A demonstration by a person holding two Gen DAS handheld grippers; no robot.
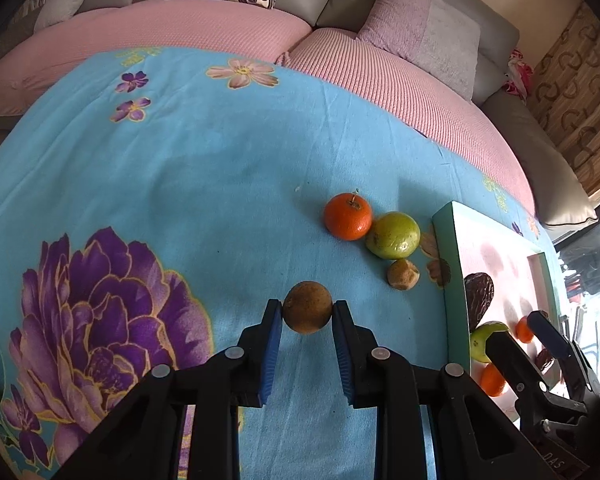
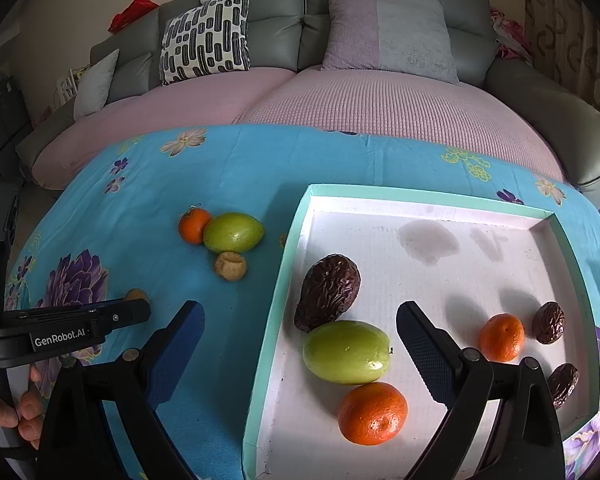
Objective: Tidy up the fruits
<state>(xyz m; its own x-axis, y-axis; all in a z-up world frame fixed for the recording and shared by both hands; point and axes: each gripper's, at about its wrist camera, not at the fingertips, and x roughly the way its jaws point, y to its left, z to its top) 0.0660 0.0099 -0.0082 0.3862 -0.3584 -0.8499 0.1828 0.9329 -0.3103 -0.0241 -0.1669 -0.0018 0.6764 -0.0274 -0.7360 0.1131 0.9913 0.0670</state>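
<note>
My left gripper is shut on a small round brown fruit just above the blue floral cloth. Beyond it lie an orange, a green fruit and a small cracked brown fruit. The same three show in the right wrist view: orange, green fruit, cracked fruit. My right gripper is open and empty over the tray's left wall. In the tray lie a dark wrinkled fruit, a green fruit, two oranges and two small dark fruits.
A grey sofa with a pink cover and cushions stands behind the table. The left gripper's body and the person's hand are at the left of the right wrist view. The right gripper shows over the tray in the left wrist view.
</note>
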